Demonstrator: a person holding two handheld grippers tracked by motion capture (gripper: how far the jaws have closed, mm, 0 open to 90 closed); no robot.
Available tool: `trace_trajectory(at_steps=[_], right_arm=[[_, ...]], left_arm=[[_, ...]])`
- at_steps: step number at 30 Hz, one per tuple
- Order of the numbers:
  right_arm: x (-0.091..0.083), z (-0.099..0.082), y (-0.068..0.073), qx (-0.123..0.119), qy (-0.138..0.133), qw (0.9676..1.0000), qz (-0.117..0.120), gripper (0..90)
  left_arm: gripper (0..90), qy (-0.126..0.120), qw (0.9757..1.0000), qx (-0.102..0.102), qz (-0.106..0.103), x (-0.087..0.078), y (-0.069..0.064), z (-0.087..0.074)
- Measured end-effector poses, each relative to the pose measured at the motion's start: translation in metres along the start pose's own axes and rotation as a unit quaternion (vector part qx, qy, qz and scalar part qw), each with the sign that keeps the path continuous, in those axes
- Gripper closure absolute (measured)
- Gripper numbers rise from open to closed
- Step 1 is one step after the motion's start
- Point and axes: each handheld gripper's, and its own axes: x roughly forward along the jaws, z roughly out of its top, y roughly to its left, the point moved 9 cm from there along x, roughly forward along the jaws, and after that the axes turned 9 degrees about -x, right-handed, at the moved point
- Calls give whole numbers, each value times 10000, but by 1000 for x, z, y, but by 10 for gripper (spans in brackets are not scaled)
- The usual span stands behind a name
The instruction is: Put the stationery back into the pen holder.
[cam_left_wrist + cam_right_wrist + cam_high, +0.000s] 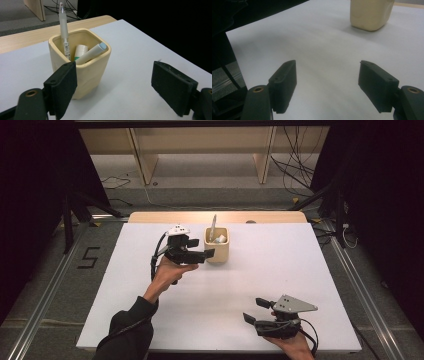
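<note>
A cream square cup [217, 248] stands on the white table near its far middle. It holds an upright clear pen [63, 27], a white marker with a pale blue end [91, 53] and a short white tube [81, 50]. My left gripper [202, 248] is just left of the cup, jaws open, nothing between them. In the left gripper view the left gripper [117, 85] has the cup [86, 72] close ahead, beside its left jaw. My right gripper [255, 310] rests open near the front edge; in its own view the right gripper [327, 82] faces bare table with the cup [370, 13] far off.
The white table top [150, 290] ends in a wooden strip [150, 216] at the far side. Beyond it stand wooden shelf legs [145, 165] and loose cables [295, 165] on the floor. Dark curtains flank both sides.
</note>
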Motion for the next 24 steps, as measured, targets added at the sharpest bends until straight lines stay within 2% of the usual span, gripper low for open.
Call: trace_trajectory(at_steps=[8, 10, 13, 18, 24], right_arm=[[0, 0, 0, 13, -10, 10000, -1, 315], [0, 0, 0, 68, -35, 10000, 40, 315], [0, 0, 0, 49, -27, 10000, 32, 315], [0, 0, 0, 27, -32, 10000, 26, 315], [-1, 1, 0, 40, -38, 10000, 23, 314]], left_arm=[[203, -271, 9994, -56, -197, -12, -6, -12], [202, -212, 9996, 47, -192, -12, -9, -15], [202, -314, 9991, 97, -285, -15, -16, -16], [198, -286, 9987, 231, -357, -15, -24, -22], [190, -234, 9984, 331, -386, -14, -28, -29]])
